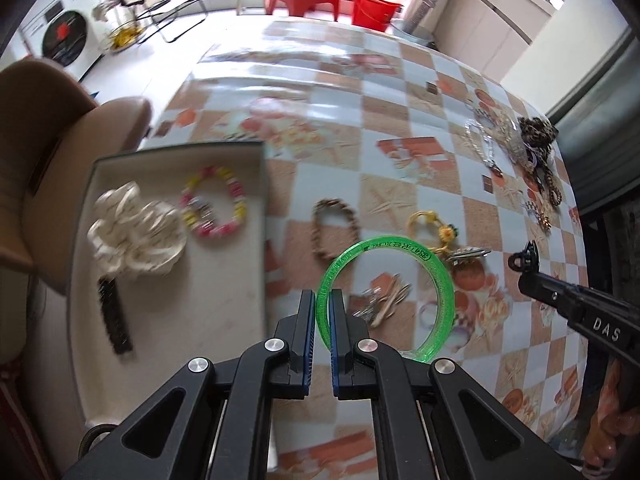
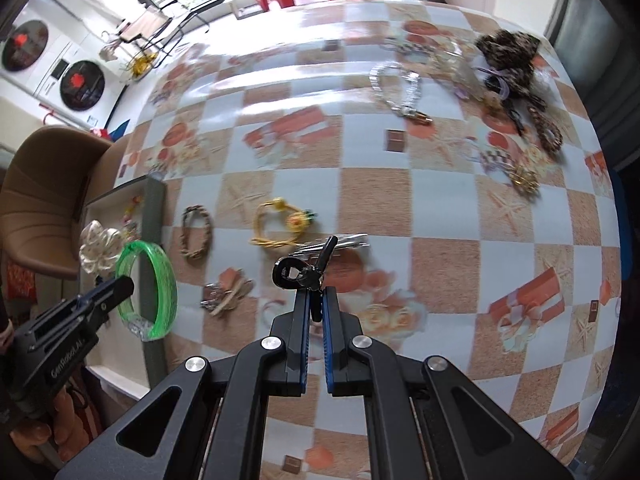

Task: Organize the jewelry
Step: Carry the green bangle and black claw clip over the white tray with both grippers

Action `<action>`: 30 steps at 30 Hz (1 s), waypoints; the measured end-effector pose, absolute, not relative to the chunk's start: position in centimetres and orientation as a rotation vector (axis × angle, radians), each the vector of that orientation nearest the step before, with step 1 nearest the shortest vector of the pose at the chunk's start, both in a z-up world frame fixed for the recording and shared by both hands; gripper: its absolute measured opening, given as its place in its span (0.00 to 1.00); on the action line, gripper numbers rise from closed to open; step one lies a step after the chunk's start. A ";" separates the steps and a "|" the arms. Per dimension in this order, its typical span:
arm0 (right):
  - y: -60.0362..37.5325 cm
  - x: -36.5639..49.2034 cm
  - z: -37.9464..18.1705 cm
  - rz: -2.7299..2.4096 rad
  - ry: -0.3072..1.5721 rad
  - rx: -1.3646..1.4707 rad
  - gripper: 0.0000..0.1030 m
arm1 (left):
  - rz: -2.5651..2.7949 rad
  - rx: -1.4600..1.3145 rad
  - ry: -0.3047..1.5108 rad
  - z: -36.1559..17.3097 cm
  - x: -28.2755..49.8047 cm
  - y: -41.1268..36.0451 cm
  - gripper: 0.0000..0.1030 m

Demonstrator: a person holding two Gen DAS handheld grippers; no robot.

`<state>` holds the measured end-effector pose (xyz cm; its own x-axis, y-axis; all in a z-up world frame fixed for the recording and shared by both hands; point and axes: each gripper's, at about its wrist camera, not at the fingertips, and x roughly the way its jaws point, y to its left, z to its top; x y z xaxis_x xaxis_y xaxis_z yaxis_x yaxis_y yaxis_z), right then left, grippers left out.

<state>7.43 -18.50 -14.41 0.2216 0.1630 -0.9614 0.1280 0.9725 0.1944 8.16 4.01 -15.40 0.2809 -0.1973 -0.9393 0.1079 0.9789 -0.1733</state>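
Note:
My left gripper [image 1: 322,300] is shut on a green translucent bangle [image 1: 436,264] and holds it above the table, just right of the tray [image 1: 224,148]; the bangle also shows in the right wrist view [image 2: 166,276]. My right gripper [image 2: 316,298] is shut on a black hair clip [image 2: 306,270], held above the table; the clip shows in the left wrist view [image 1: 524,258]. The tray holds a cream scrunchie [image 1: 134,232], a pink and yellow bead bracelet [image 1: 214,206] and a dark comb clip [image 1: 114,320].
On the checked tablecloth lie a brown braided bracelet [image 1: 334,230], a yellow cord bracelet [image 1: 430,228], a silver clip [image 1: 468,254] and a beige clip [image 1: 384,300]. A pile of chains and a leopard scrunchie [image 2: 508,56] sits far right. A brown chair [image 1: 40,128] stands left.

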 end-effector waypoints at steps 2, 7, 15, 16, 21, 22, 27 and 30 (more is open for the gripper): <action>-16.7 7.7 -14.1 0.052 1.351 0.235 0.06 | -0.183 -0.101 1.270 -15.3 7.5 5.6 0.09; -12.4 8.6 -13.5 0.127 1.346 0.189 0.06 | -0.118 -0.148 1.271 -15.5 5.9 9.7 0.09; -4.2 10.4 -13.7 0.284 1.358 0.099 0.06 | 0.008 -0.234 1.275 -16.5 3.5 16.4 0.09; -3.1 10.5 -13.8 0.304 1.364 0.088 0.06 | 0.022 -0.244 1.277 -16.7 3.2 17.1 0.09; 2.1 10.8 -15.2 0.406 1.401 0.035 0.06 | 0.094 -0.290 1.295 -18.2 1.5 20.3 0.09; 3.0 10.8 -15.6 0.426 1.411 0.027 0.06 | 0.103 -0.296 1.299 -18.4 1.3 20.6 0.09; 7.0 10.7 -17.7 0.499 1.471 -0.004 0.06 | 0.150 -0.324 1.329 -20.3 0.1 22.4 0.09; 8.9 10.8 -19.0 0.525 1.500 -0.029 0.06 | 0.173 -0.335 1.345 -21.4 -0.3 23.0 0.09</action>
